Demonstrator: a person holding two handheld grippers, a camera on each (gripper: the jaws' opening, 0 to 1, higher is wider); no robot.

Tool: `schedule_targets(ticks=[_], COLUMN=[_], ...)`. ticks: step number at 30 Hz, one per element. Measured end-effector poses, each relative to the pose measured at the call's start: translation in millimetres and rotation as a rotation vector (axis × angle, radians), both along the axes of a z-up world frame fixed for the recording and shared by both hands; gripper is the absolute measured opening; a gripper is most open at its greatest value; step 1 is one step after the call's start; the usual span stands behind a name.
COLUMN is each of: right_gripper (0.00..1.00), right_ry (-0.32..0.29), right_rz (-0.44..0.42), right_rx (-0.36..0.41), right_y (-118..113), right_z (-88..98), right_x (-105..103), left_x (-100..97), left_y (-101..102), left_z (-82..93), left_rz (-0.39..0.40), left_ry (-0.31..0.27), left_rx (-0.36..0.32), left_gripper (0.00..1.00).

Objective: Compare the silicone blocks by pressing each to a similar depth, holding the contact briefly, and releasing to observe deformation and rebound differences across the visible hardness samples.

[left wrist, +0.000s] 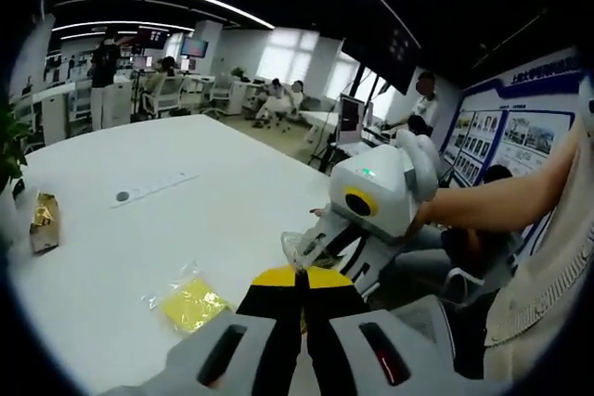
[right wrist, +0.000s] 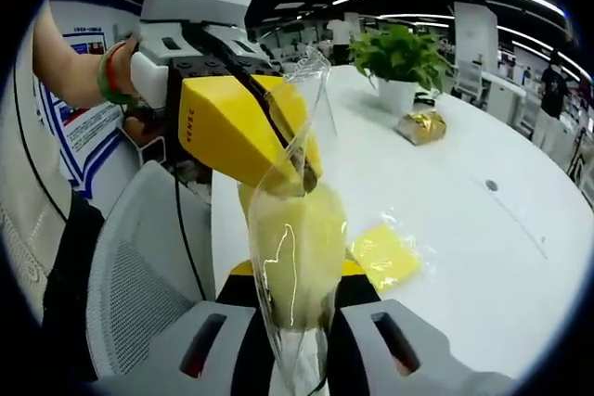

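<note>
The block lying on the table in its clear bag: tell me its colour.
Yellow. The block shows best in the right gripper view, lying flat on the white table.

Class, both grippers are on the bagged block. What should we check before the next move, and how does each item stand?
1. Right gripper jaws shut on the clear plastic bag holding a pale yellow silicone block: ok.
2. Left gripper jaws pinching that bag's upper part: ok.
3. Block out of its bag for pressing: not ok.
4. Second bagged yellow block lying flat on the white table: ok.
5. Hardness labels readable: cannot tell.
</note>
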State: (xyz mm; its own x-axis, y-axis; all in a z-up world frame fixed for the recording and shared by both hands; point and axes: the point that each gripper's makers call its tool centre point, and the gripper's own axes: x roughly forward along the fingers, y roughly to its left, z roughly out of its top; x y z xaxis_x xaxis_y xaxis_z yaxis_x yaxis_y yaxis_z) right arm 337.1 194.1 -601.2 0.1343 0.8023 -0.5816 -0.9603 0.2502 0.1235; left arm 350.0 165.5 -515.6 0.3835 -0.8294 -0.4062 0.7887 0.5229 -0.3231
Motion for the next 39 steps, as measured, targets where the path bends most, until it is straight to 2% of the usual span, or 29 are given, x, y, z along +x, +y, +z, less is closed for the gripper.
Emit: schedule_targets(ticks=[1, 2, 4, 9, 14, 23, 28, 38, 39], right_gripper=[0.10, 0.11, 0.12, 0.15, 0.17, 0.22, 0.24, 0.26, 0.26], right_ry=[0.005, -0.015, 0.011, -0.020, -0.015, -0.064, -0.039, -0.038, -0.052], right_rz=[0.000, 0.005, -0.004, -0.013, -0.001, 0.015, 0.015, 0.015, 0.018], right_rx=[0.000, 0.003, 0.009, 0.025, 0.025, 0.021, 0.023, 0.022, 0.031], right_y=[0.3, 0.3, -0.2, -1.0, -1.9, -4.0, -5.2, -3.9, -4.0], right_z=[-0.3, -0.4, 0.0, 0.4, -1.2, 1.2, 0.6, -2.6, -2.5], right_x=[-0.3, 0.7, 0.3, 0.1, -3.4, -1.9, -2.4, -3.2, -2.9], left_x=[0.1, 0.1, 0.0, -1.6, -4.1, -4.3, -5.8, -5.4, -5.0], left_y=[0.0, -0.2, -0.8, -2.1, -4.1, -5.0, -6.0, -4.8, -4.6], left_z=[-0.2, -0.3, 0.2, 0.9, -1.4, 0.3, 0.1, -3.2, -3.4], left_rz=[0.003, 0.004, 0.003, -0.008, -0.022, -0.028, -0.029, -0.028, -0.026], left_ry=[0.002, 0.002, -0.009, -0.007, 0.000, 0.008, 0.014, 0.021, 0.022], left_rx=[0.001, 0.004, 0.010, 0.012, 0.021, 0.006, 0.004, 0.012, 0.012], left_gripper=[0.00, 0.00, 0.00, 0.00, 0.00, 0.00, 0.00, 0.00, 0.00])
